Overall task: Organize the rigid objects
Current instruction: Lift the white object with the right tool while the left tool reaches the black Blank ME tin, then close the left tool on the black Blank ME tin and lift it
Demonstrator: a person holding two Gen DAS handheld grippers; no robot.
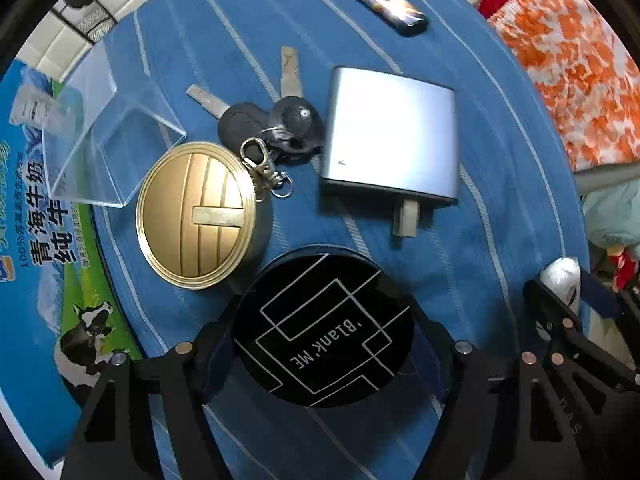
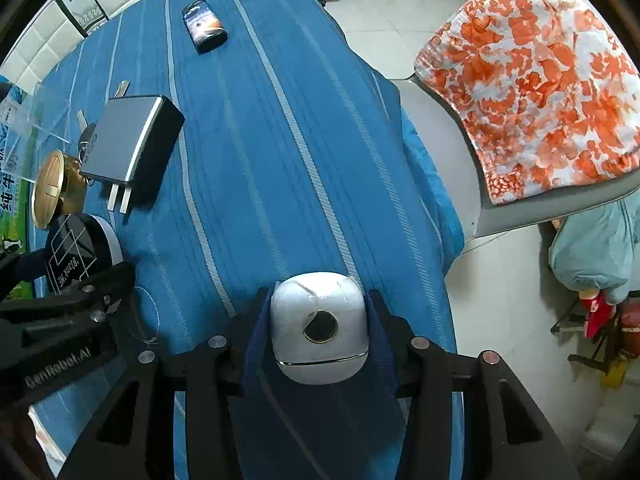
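My left gripper [image 1: 324,336] is shut on a round black case [image 1: 324,326] marked "Blank ME", low over the blue striped cloth [image 1: 480,240]. Beyond it lie a gold round tin [image 1: 196,214], two black-headed keys [image 1: 272,124] on a clasp, a silver wall charger [image 1: 392,132] with prongs toward me, and a slim dark device [image 1: 380,0] farther off. My right gripper [image 2: 319,332] is shut on a white rounded case [image 2: 319,328] with a dark round button. The right wrist view also shows the charger [image 2: 128,148], the gold tin [image 2: 50,188] and the black case [image 2: 78,252] at left.
A clear acrylic stand [image 1: 108,132] sits beside a printed milk carton box [image 1: 36,240] on the left. A chair with an orange-and-white patterned cloth [image 2: 540,88] stands right of the table edge, above tiled floor [image 2: 500,300]. Bare cloth [image 2: 300,160] spreads through the table's middle.
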